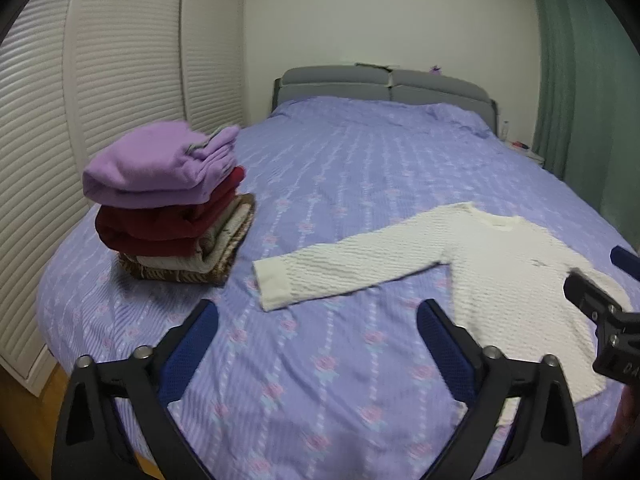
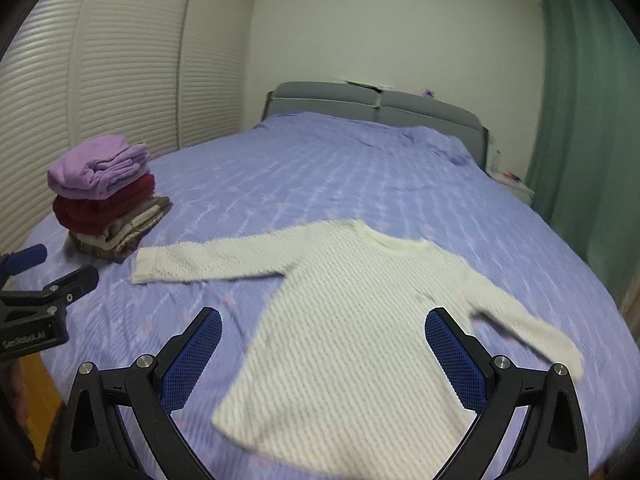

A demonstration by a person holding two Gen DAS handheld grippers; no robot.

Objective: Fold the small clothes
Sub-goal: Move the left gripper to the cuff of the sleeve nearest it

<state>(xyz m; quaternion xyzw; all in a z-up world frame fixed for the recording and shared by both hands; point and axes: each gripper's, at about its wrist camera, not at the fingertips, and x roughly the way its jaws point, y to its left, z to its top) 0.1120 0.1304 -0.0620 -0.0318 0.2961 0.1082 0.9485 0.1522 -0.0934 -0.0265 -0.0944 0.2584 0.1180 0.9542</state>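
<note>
Clearly the white knit sweater (image 2: 344,320) is the piece to fold next: it lies flat, front up, on the lilac bedspread (image 2: 320,168), neckline toward twelve o'clock, one sleeve stretched out to nine o'clock and the other trailing toward four o'clock in the right wrist view. It looks soft, light and limp, with a loose open weave that should stretch and sag if lifted by a single point, and the pads could snag its loops. A cuff, a shoulder seam or the hem corners seem the surest holds, pinched through the doubled edge.

At about ten o'clock from the sweater, well apart from its cuff, stands a stack of folded clothes (image 2: 104,208), purple on top, dark red under it, brown and cream at the bottom. Further off are the grey headboard (image 2: 372,104), the louvred wardrobe doors (image 2: 120,60) and a green curtain (image 2: 580,120).

Both the left gripper (image 1: 318,328) and the right gripper (image 2: 324,336) hang over the bed with fingers spread wide, nothing between them.
</note>
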